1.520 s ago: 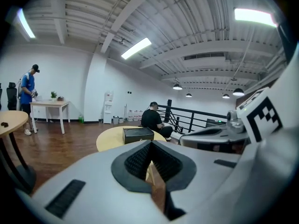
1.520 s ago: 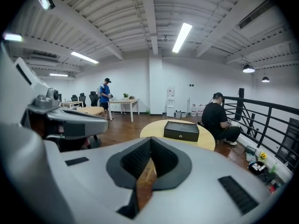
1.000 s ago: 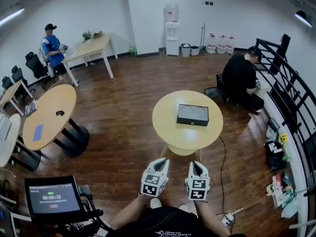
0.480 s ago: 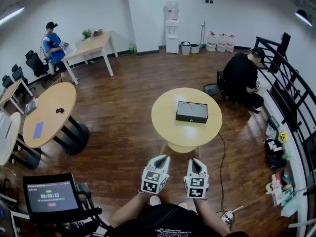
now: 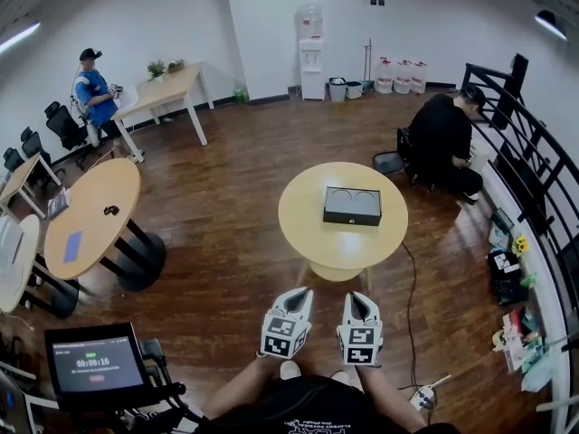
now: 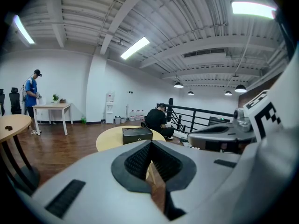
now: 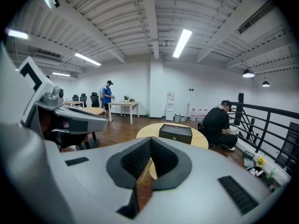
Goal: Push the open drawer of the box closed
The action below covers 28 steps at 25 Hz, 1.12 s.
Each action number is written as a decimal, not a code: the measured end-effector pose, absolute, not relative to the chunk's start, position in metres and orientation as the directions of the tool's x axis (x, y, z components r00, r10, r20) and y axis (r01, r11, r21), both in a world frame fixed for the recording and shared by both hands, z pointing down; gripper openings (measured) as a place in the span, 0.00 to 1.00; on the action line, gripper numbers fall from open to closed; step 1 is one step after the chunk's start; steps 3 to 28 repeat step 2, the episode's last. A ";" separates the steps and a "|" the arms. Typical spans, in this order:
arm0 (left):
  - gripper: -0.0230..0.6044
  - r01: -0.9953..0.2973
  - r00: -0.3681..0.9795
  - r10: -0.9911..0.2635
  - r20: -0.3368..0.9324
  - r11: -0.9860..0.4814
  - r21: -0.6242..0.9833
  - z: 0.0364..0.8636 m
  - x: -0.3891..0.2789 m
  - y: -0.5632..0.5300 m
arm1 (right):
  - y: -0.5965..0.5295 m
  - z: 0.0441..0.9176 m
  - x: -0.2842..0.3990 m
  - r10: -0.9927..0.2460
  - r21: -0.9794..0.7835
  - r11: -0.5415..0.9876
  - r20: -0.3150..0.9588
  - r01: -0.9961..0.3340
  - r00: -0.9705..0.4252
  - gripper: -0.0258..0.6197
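Far ahead of your clenched left gripper (image 5: 295,295) and right gripper (image 5: 355,299), the box (image 5: 353,206) may skid across the bench (image 5: 308,229) if shoved.

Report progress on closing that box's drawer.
Done: nothing visible yet. In hand: the left gripper and right gripper are shut and empty, held near the person's body, short of the round table. Left: reach the black box on it and push the drawer in; the drawer is too small to judge.
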<state>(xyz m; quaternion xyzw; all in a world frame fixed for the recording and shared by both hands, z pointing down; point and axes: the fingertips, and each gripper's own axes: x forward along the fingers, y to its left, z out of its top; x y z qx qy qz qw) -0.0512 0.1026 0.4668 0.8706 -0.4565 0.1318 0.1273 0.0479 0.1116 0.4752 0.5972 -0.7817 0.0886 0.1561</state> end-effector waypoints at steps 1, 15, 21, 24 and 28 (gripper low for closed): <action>0.03 -0.827 0.550 -0.760 0.347 -0.553 0.102 0.467 -0.051 0.103 | 0.113 0.475 0.047 -0.906 0.048 0.273 0.350 -0.961 -0.239 0.05; 0.03 -0.826 0.552 -0.758 0.347 -0.555 0.102 0.467 -0.050 0.104 | 0.114 0.475 0.046 -0.905 0.048 0.274 0.350 -0.961 -0.241 0.05; 0.03 -0.826 0.552 -0.758 0.347 -0.555 0.102 0.467 -0.050 0.104 | 0.114 0.475 0.046 -0.905 0.048 0.274 0.350 -0.961 -0.241 0.05; 0.03 -0.826 0.552 -0.758 0.347 -0.555 0.102 0.467 -0.050 0.104 | 0.114 0.475 0.046 -0.905 0.048 0.274 0.350 -0.961 -0.241 0.05; 0.03 -0.826 0.552 -0.758 0.347 -0.555 0.102 0.467 -0.050 0.104 | 0.114 0.475 0.046 -0.905 0.048 0.274 0.350 -0.961 -0.241 0.05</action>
